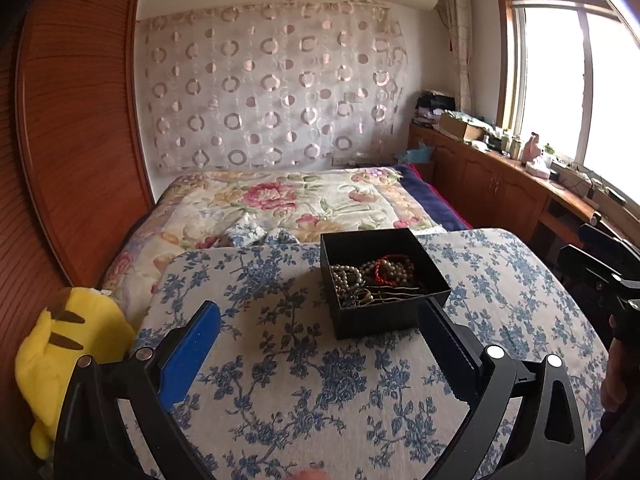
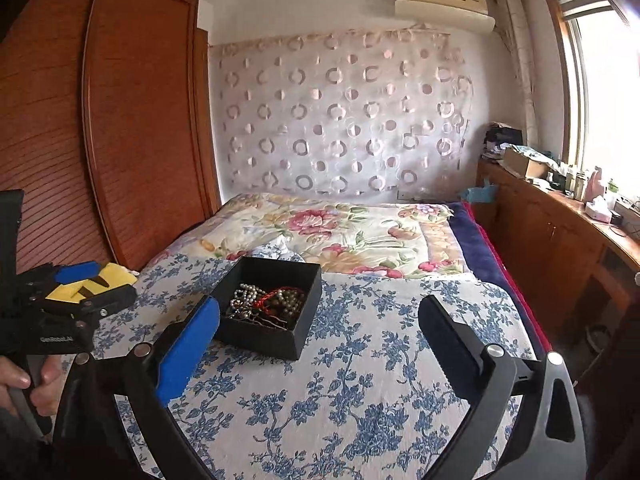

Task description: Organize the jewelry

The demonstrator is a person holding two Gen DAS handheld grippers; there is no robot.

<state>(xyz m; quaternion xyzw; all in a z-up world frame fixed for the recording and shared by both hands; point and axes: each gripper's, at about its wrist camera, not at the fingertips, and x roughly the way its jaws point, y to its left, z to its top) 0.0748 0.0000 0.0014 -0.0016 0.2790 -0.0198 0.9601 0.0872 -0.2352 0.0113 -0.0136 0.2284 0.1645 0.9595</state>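
Observation:
A black open box (image 1: 382,317) sits on the blue-flowered cloth (image 1: 280,380). It holds a tangle of jewelry (image 1: 372,276): pearl strands, a red cord bracelet and dark chains. My left gripper (image 1: 320,312) is open and empty, its jaws spread just before the box's near wall. In the right wrist view the box (image 2: 260,336) and its jewelry (image 2: 266,302) lie ahead to the left. My right gripper (image 2: 320,308) is open and empty, its blue left finger (image 2: 192,344) close beside the box. The left gripper also shows in that view (image 2: 96,284).
A yellow plush toy (image 1: 68,364) lies at the cloth's left edge. A flowered quilt (image 1: 288,204) covers the bed beyond. A wooden wardrobe (image 1: 76,120) stands at left. A cluttered wooden counter (image 1: 516,176) runs under the window at right.

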